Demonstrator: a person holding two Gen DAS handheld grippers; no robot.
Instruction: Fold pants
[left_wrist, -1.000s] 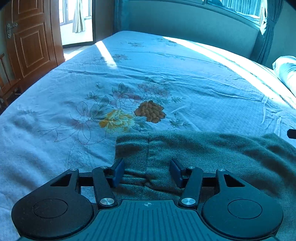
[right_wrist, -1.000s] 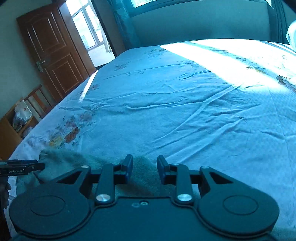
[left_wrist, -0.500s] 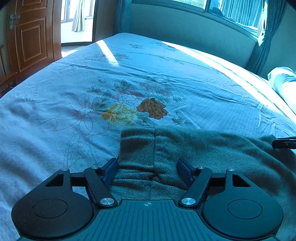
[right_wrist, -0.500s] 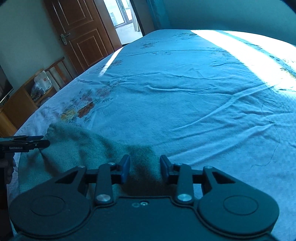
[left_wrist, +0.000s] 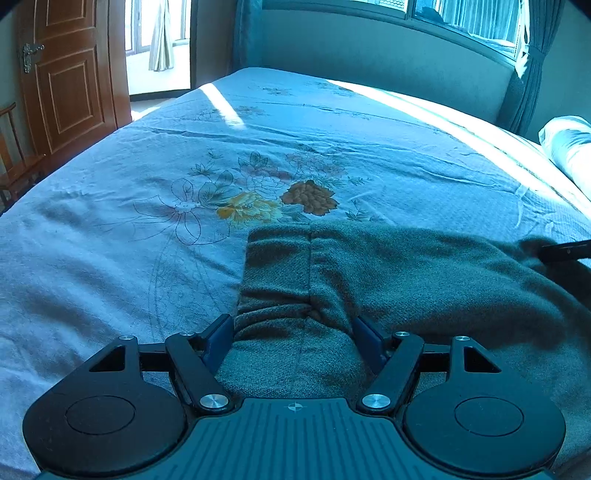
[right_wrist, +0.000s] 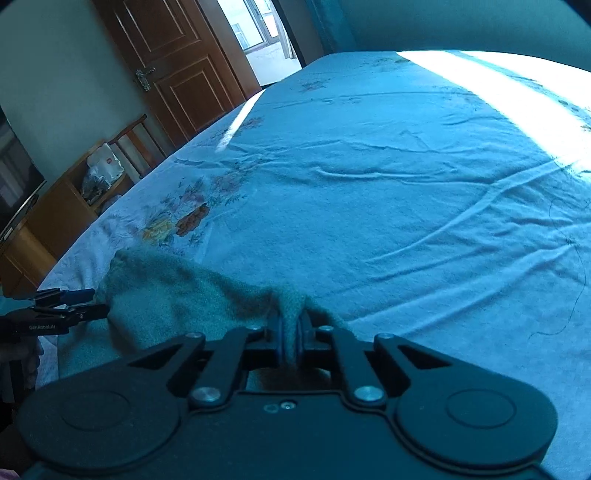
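The right claw (right_wrist: 290, 332), low in the middle of its own view, has just been closing and is now clenched on a raised pinch of the pants (right_wrist: 177, 295), the green cloth squeezed between its blue pads. In the left wrist view only its dark tip shows at the right edge, against the far end of the cloth. The left claw (left_wrist: 295, 332) sits at the bottom centre of its view with its jaws spread; they have just been opening, and a bunched fold of the pants (left_wrist: 369, 273) lies between the two blue pads (left_wrist: 218, 338). Whether the pads touch the cloth cannot be told. In the right wrist view the left claw (right_wrist: 79, 304) shows at the left edge, beside the cloth's end. The pants lie across the lower part of both views on a pale blue bedsheet (left_wrist: 110, 258) printed with flowers (left_wrist: 266, 199). A brown door (left_wrist: 70, 74) stands at upper left.
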